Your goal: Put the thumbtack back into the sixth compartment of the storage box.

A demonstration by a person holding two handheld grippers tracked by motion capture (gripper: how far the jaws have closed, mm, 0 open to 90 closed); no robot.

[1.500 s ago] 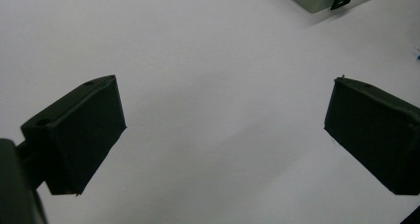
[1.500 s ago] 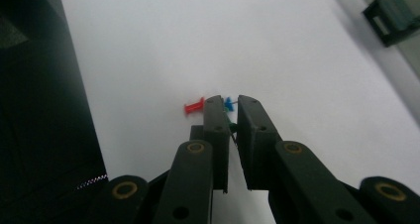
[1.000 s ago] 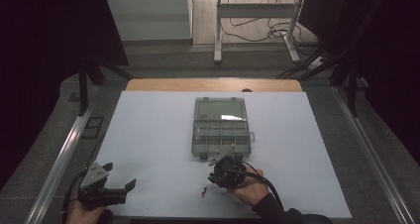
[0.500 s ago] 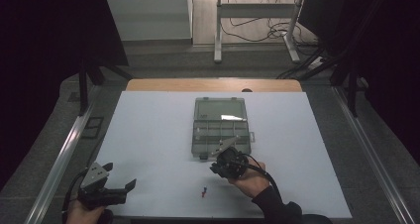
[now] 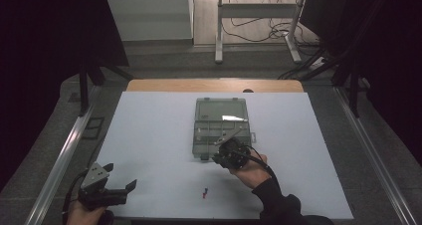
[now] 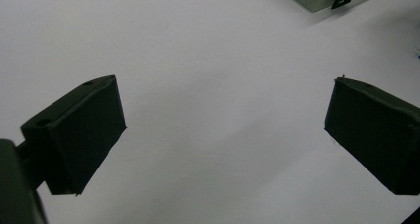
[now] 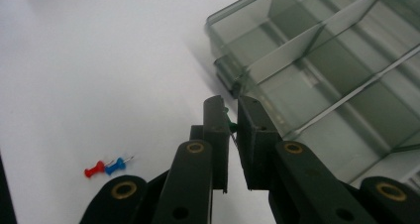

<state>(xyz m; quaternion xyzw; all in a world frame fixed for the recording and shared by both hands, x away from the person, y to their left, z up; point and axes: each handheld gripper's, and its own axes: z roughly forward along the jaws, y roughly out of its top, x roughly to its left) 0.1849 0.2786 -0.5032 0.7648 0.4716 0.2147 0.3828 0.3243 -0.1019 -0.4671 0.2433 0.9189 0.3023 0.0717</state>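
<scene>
**Green pin carried to the compartment box**

The right gripper (image 7: 230, 130) is seen at the bottom centre of its own view with its jaws nearly closed on a small green pin (image 7: 227, 121), of which only a sliver of the head and a thin shaft are visible between the pads. The pin is held just at the near corner of the clear box (image 7: 317, 70), which takes up the upper right of that view; the grip appears to be kept tight and high so that the pin can be lifted over the wall and dropped into one of the compartments, though this is a judgement. In the high view the same gripper (image 5: 230, 153) is found at the lower edge of the box (image 5: 221, 108), near the middle of the frame, with the hand (image 5: 249, 168) behind it.

The box is of smoky transparent plastic, divided by thin walls into several open cells; whether anything lies in them cannot be told.

Two more pins, a red pin (image 7: 94, 170) and a blue pin (image 7: 117, 165), are seen touching on the white table (image 7: 99, 60) at the lower left of the right gripper view.

The left gripper (image 6: 223, 130) is held with jaws wide apart over bare table, nothing between them; in the high view it (image 5: 112, 190) is parked at the lower left, well apart from the box, presumably idle.
</scene>
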